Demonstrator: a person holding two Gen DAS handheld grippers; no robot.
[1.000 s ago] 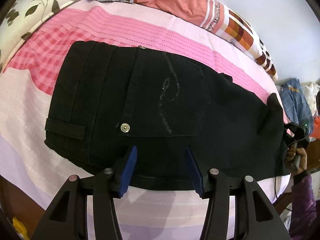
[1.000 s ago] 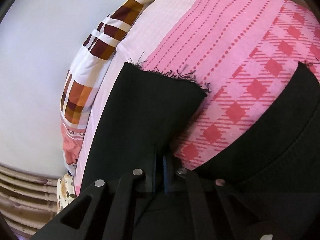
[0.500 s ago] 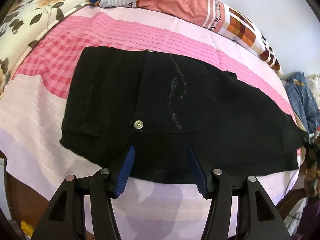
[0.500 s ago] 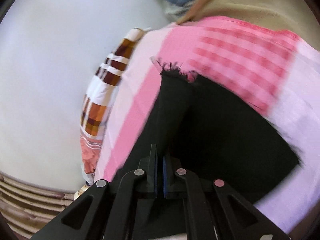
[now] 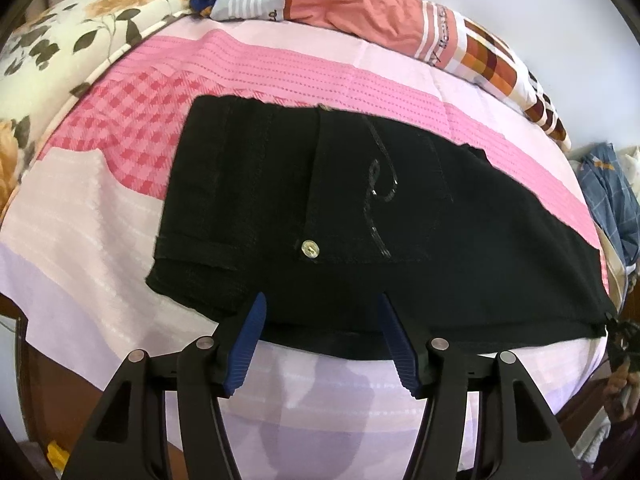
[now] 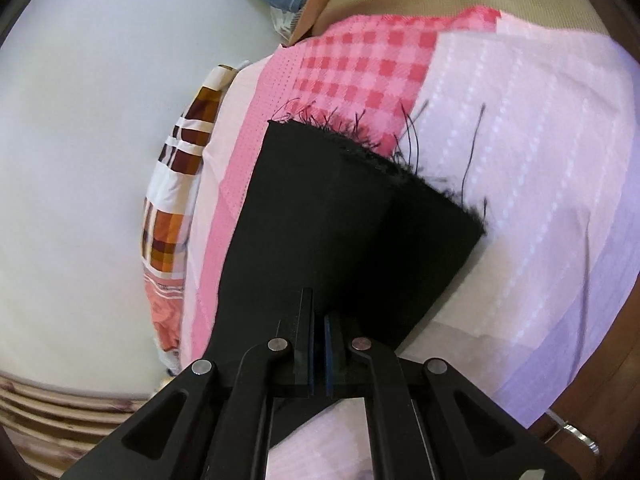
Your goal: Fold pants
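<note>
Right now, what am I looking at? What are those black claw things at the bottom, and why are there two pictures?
Those claws are two grabbers that a person holds, one in each hand. Each has a little round-eyed camera looking along its fingers, so you get two pictures. In the left-hand picture, the left gripper is open, its blue pads apart, at the near edge of the black pants lying flat on a bed with a pink patterned sheet. A patchwork blanket lies along the far side. In the right-hand picture, the right gripper is pinched shut on the pant leg near its frayed hem, holding it over the sheet.
</note>
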